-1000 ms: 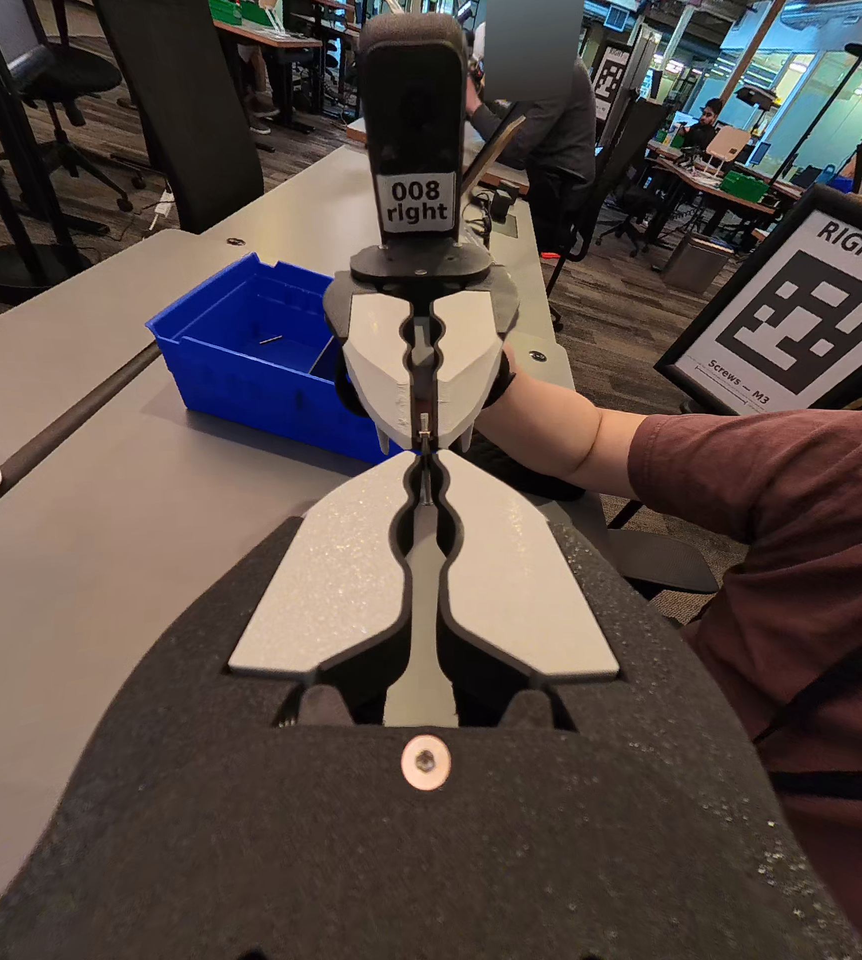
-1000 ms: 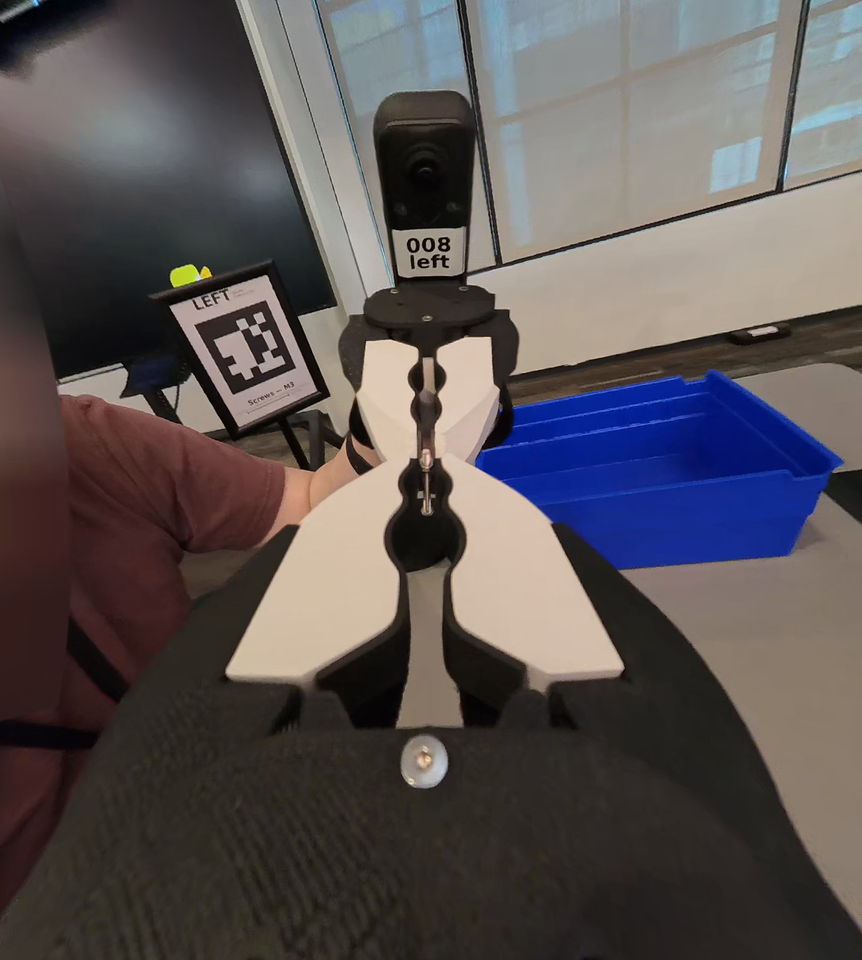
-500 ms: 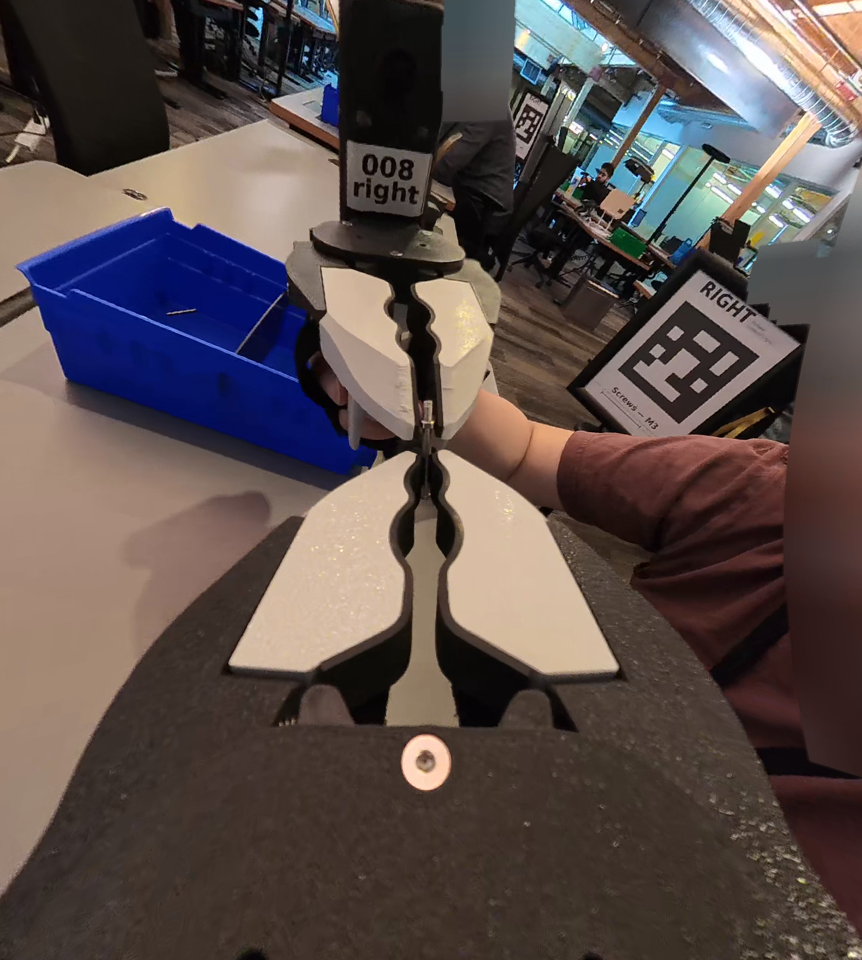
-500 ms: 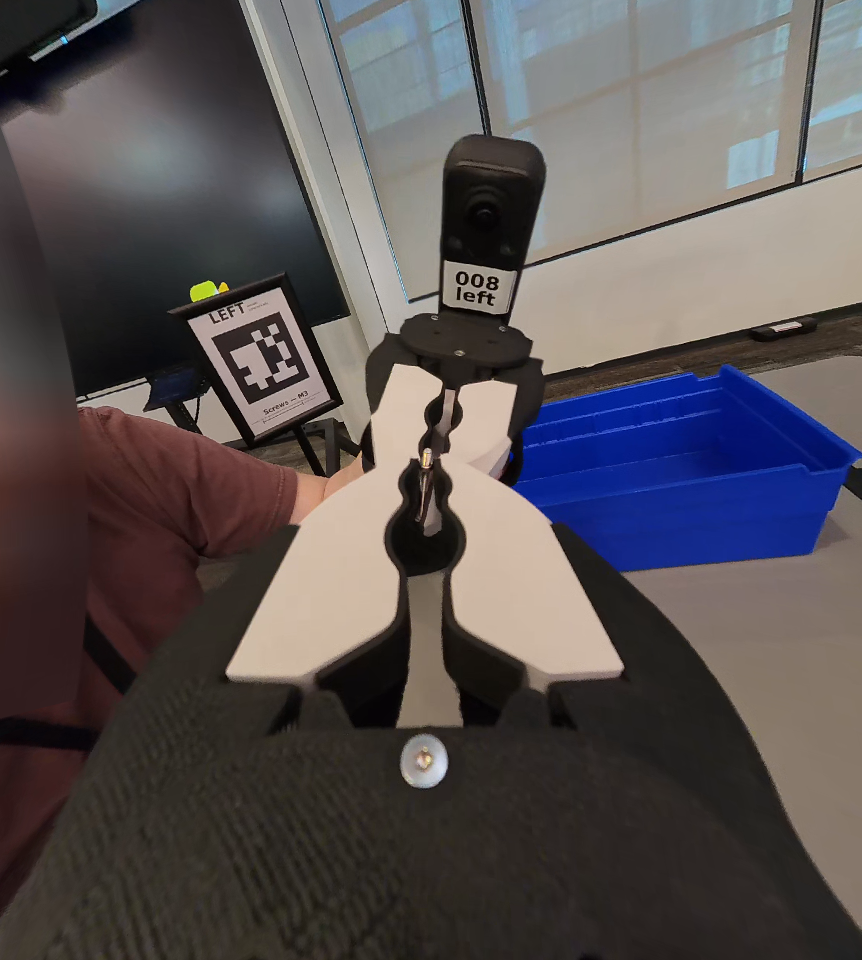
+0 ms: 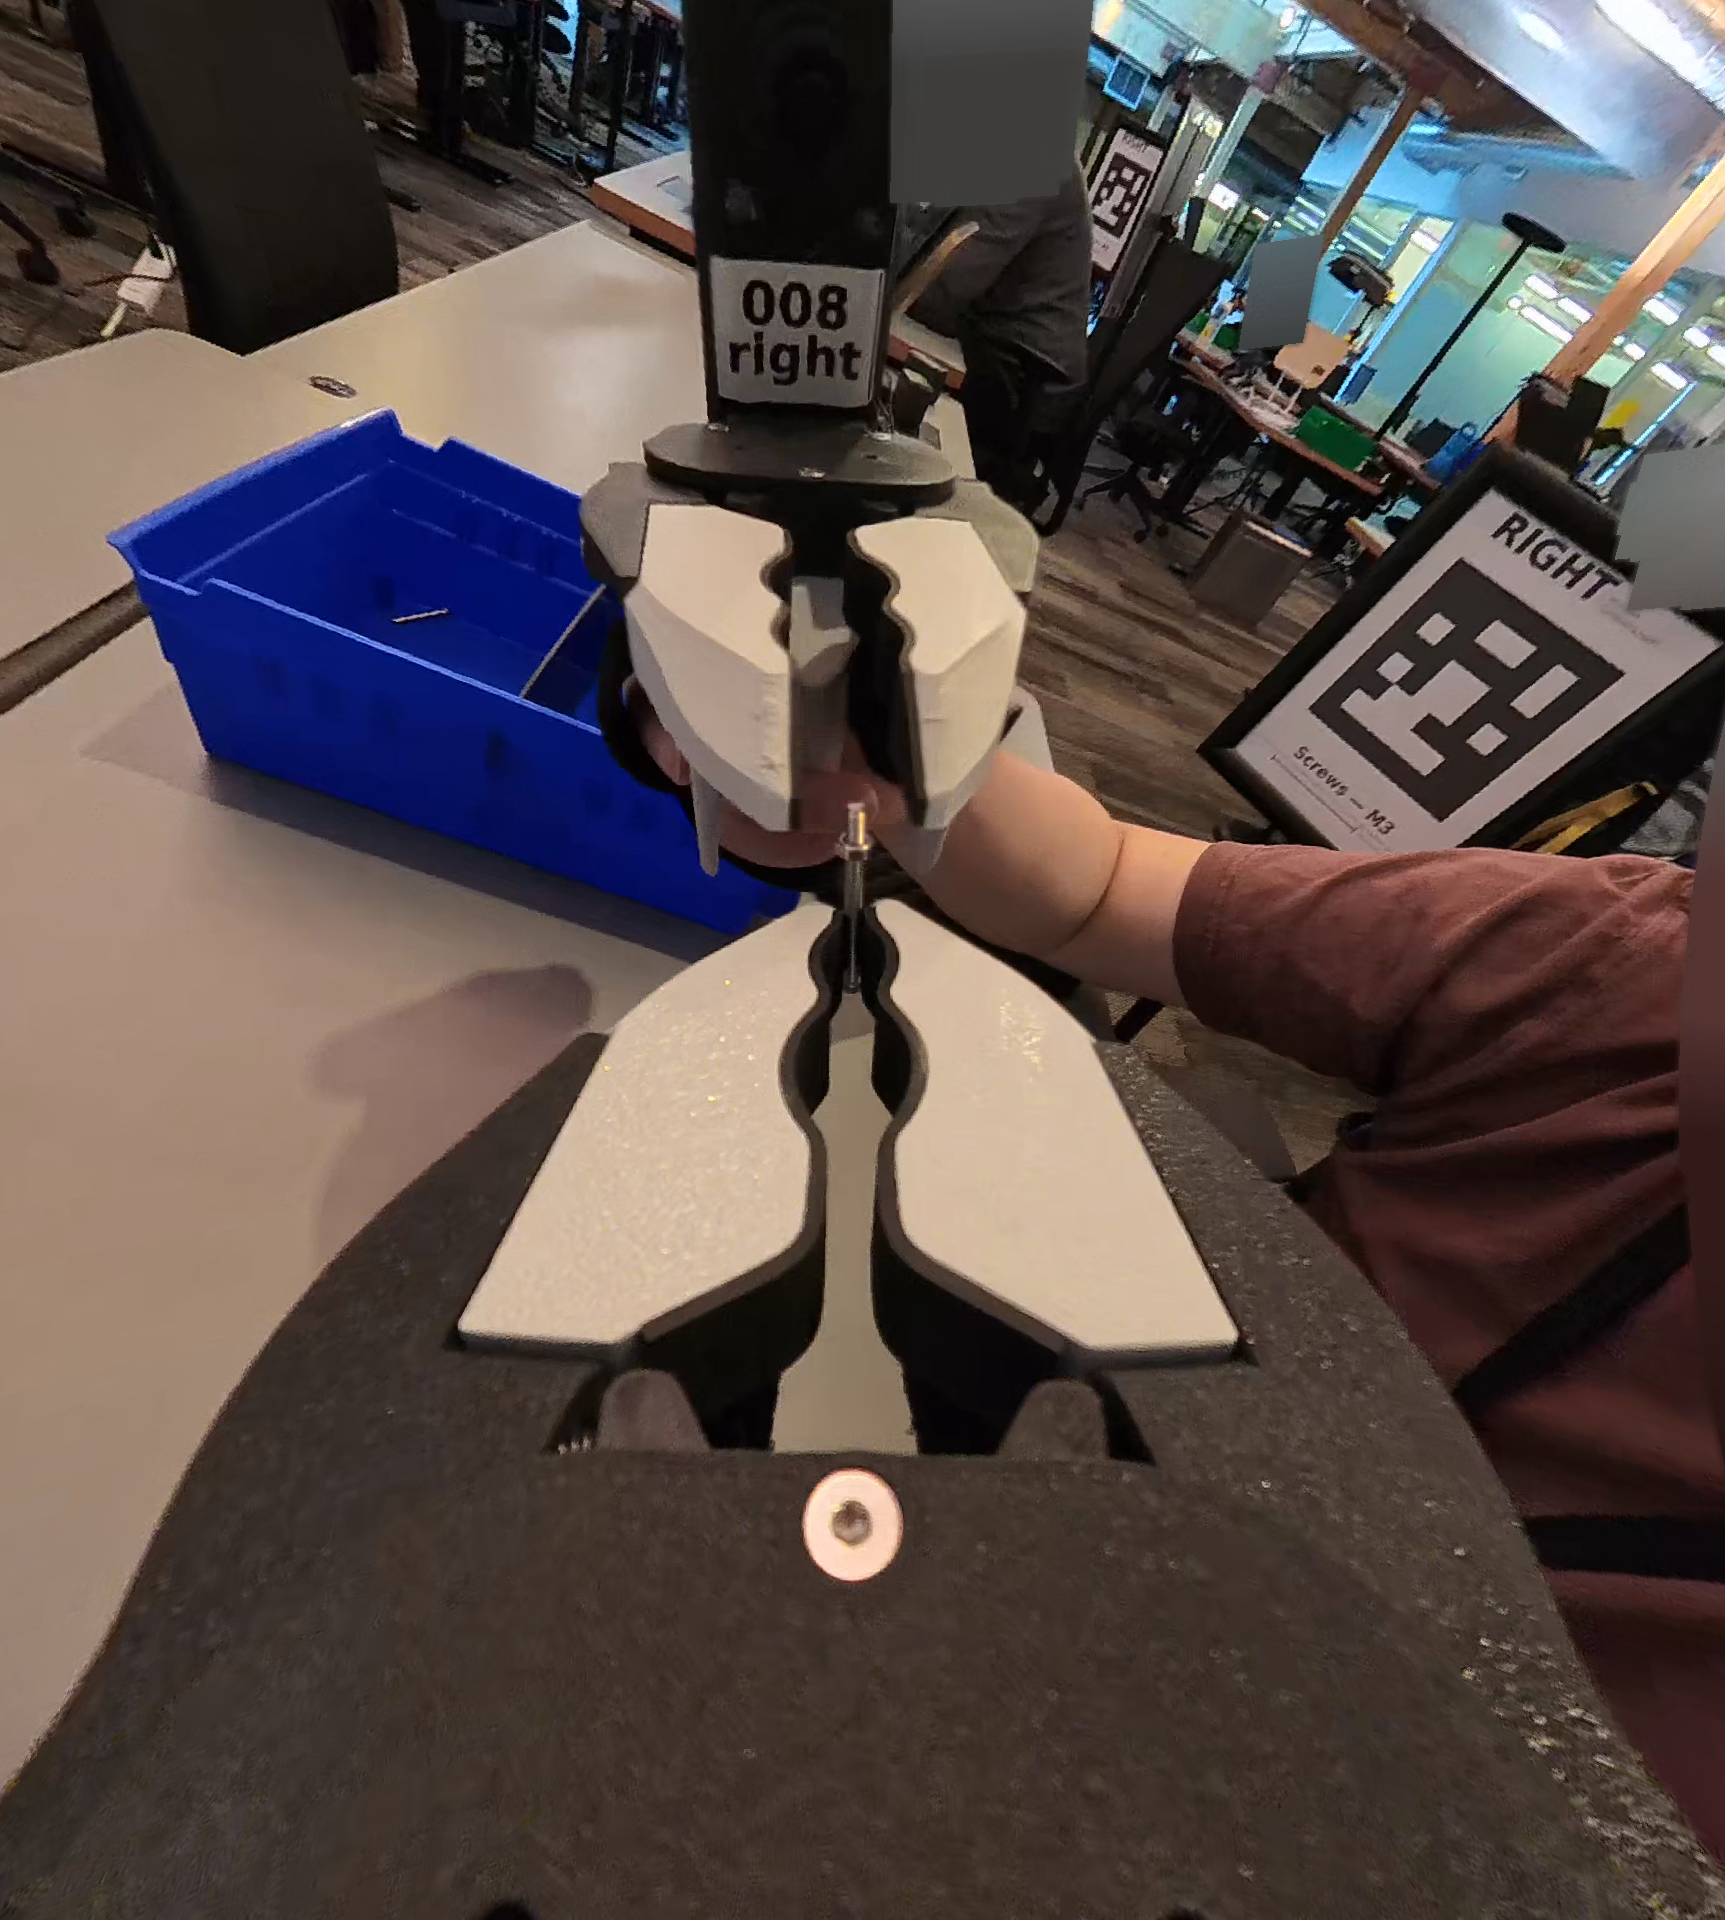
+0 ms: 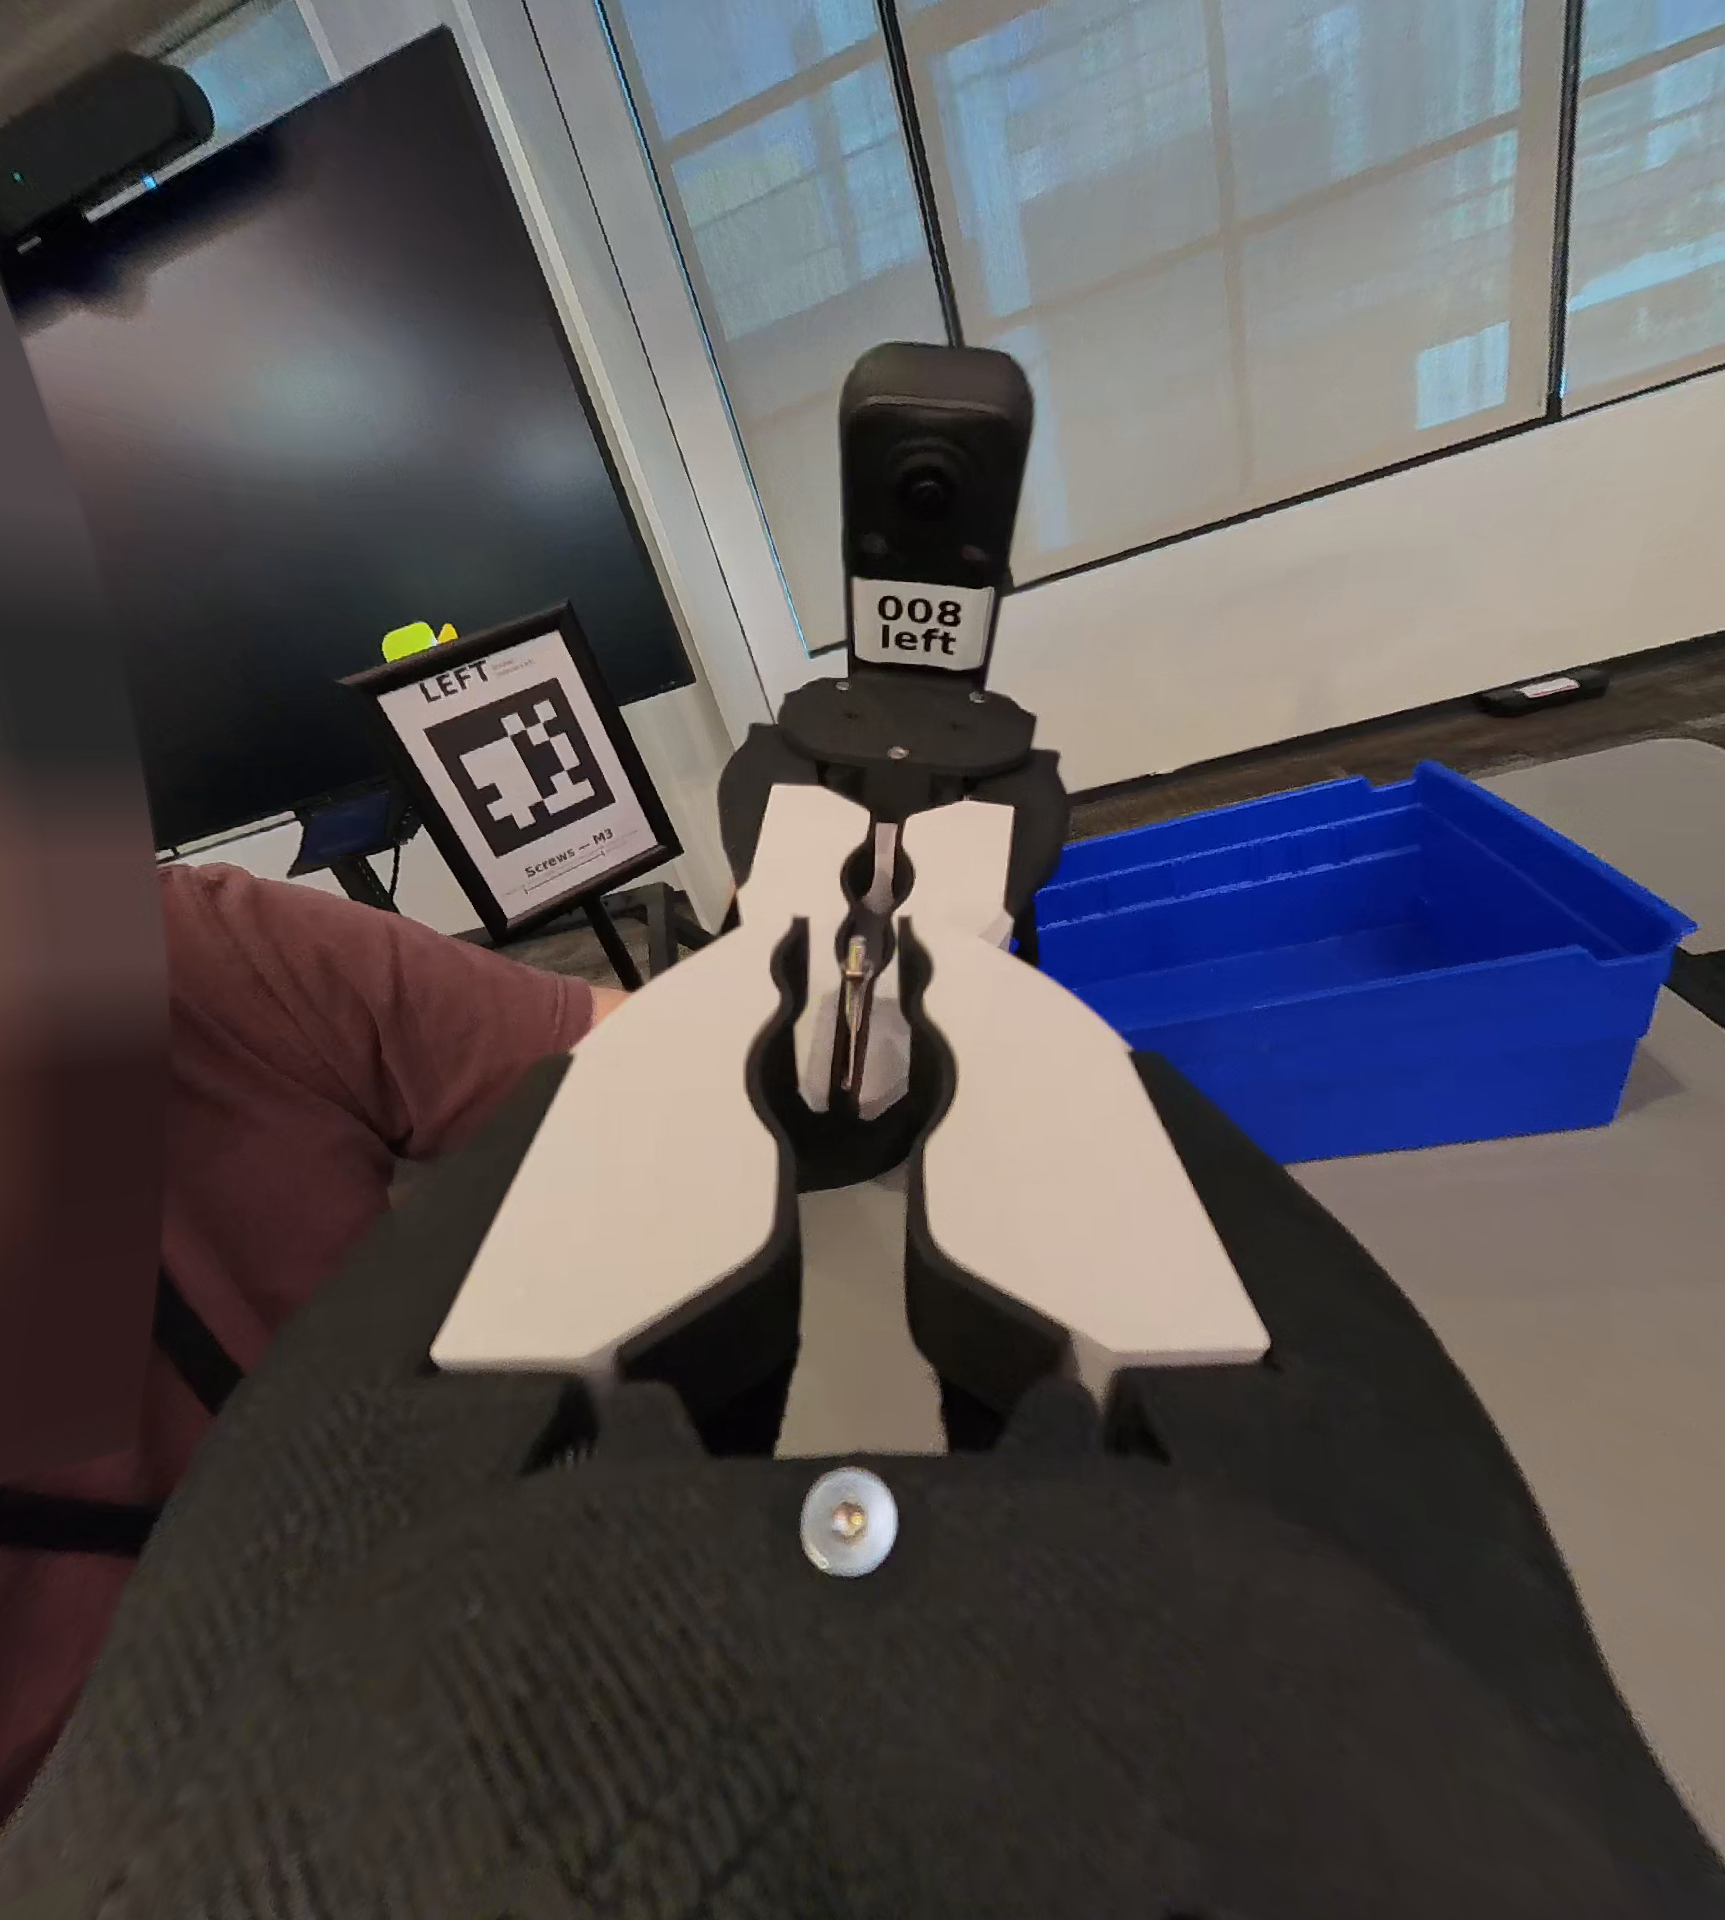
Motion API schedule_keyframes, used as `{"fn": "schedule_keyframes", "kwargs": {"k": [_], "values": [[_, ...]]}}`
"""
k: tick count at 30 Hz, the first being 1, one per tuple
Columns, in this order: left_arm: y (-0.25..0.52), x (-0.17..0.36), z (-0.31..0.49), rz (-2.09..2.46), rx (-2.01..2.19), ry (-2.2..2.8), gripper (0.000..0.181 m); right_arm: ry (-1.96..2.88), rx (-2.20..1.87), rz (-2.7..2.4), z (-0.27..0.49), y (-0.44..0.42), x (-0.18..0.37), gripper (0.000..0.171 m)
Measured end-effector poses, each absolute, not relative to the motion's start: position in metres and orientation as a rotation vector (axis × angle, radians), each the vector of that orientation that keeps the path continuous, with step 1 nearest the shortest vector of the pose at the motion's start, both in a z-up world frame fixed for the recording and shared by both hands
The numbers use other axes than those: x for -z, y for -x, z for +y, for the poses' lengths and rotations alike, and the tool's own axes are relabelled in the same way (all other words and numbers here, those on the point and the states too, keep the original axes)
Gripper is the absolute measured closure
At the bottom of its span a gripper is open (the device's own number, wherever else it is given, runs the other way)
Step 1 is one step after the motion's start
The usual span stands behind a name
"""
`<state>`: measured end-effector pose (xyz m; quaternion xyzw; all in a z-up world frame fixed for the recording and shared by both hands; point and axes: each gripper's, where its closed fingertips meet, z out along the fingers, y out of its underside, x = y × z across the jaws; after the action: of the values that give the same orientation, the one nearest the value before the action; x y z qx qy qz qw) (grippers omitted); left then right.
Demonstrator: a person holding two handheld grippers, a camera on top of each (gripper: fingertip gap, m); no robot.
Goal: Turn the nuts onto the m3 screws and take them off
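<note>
My left gripper (image 5: 853, 920) is shut on the shaft of a small M3 screw (image 5: 853, 883) that sticks forward out of its tips. A nut (image 5: 853, 847) sits on the screw near its far end. My right gripper (image 5: 853, 816) faces it tip to tip, open, with its fingers (image 5: 723, 675) on either side of the screw's end and not gripping. In the right wrist view my right gripper (image 6: 850, 935) is open around the screw (image 6: 850, 1018) and nut (image 6: 856, 964). The left gripper's white fingers (image 6: 962, 852) show behind them.
A blue bin (image 5: 370, 665) stands on the grey table (image 5: 162, 1039) and holds a loose screw (image 5: 418, 616); the bin also shows in the right wrist view (image 6: 1357, 997). Framed marker signs (image 5: 1460, 686) (image 6: 525, 790) stand off the table. A person's forearm (image 5: 1045, 862) is behind the right gripper. Less than 4 cm separates the two grippers' tips.
My right gripper was shut on the end of the screw and has now opened and let go. My left gripper still holds the screw. Both grippers have shifted slightly.
</note>
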<state>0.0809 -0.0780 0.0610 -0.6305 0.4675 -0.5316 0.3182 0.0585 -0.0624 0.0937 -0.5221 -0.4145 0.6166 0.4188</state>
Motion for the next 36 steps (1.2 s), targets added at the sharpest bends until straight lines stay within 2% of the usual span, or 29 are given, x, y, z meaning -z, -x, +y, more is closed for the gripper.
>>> {"fn": "schedule_keyframes", "kwargs": {"k": [9,18,26,31,36], "values": [[-0.084,-0.062,-0.077,1.233,1.370,1.626,0.179,1.359,-1.476,-1.082,-0.062,-0.053,-0.084,0.156],[-0.083,-0.066,-0.083,1.258,1.382,1.601,0.179,1.263,-1.648,-1.114,-0.072,-0.065,-0.094,0.159],[-0.086,-0.067,-0.087,1.270,1.381,1.590,0.179,1.289,-1.593,-1.135,-0.072,-0.060,-0.089,0.155],[-0.082,-0.071,-0.086,1.260,1.387,1.581,0.179,1.262,-1.653,-1.089,-0.068,-0.069,-0.096,0.159],[-0.086,-0.069,-0.090,1.276,1.396,1.581,0.179,1.276,-1.621,-1.105,-0.077,-0.056,-0.095,0.152]]}}
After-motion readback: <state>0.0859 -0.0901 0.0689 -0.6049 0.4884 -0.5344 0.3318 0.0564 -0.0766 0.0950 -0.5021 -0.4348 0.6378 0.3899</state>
